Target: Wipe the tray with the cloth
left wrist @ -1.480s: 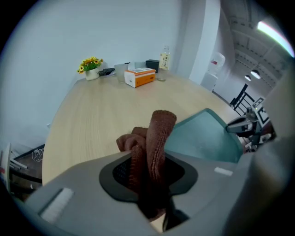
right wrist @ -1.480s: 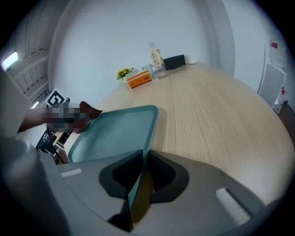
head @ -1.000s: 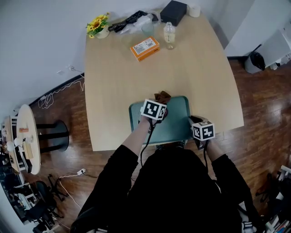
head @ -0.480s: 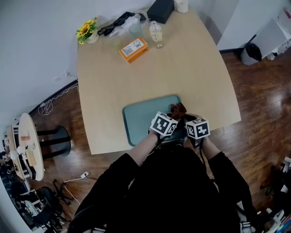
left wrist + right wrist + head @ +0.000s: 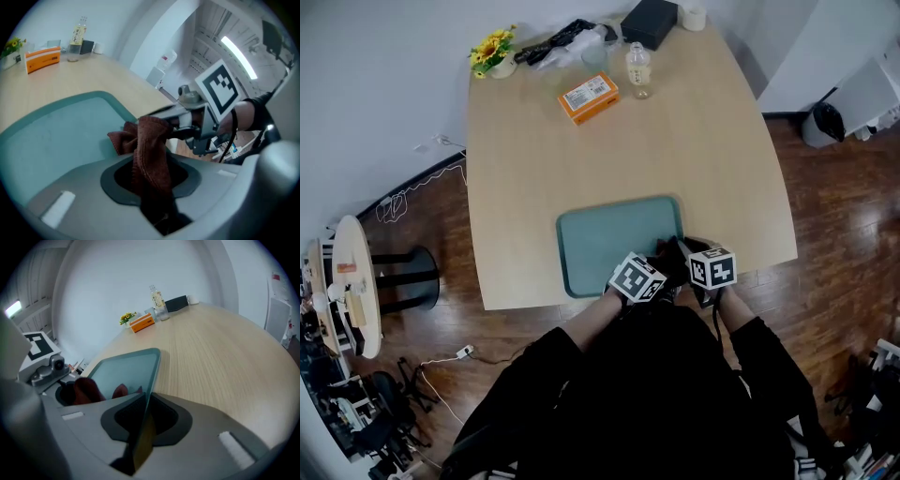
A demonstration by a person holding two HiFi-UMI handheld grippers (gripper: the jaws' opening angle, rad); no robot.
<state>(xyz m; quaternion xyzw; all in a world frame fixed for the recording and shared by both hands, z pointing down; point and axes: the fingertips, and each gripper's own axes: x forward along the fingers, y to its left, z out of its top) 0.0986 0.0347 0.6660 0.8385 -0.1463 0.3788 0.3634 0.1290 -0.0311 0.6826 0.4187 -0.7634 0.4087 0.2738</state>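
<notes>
A teal tray (image 5: 614, 239) lies at the near edge of the wooden table (image 5: 712, 159). My left gripper (image 5: 649, 281) is shut on a dark red-brown cloth (image 5: 149, 149), which hangs bunched from its jaws over the tray's near right corner (image 5: 61, 126). In the head view the cloth (image 5: 672, 253) shows as a dark lump between the two marker cubes. My right gripper (image 5: 705, 269) is shut on the tray's right rim (image 5: 151, 380), which runs edge-on between its jaws. From that side the cloth (image 5: 89, 390) and the left gripper (image 5: 44, 366) show beside the tray.
At the table's far end stand an orange box (image 5: 588, 97), a clear bottle (image 5: 637, 69), a glass (image 5: 594, 58), a pot of yellow flowers (image 5: 492, 50) and a black box (image 5: 650, 22). A dark bin (image 5: 827, 122) sits on the floor to the right.
The left gripper has carried the cloth from the tray's far edge across to its near right corner, close to the right gripper. The right gripper has kept its hold on the rim.
</notes>
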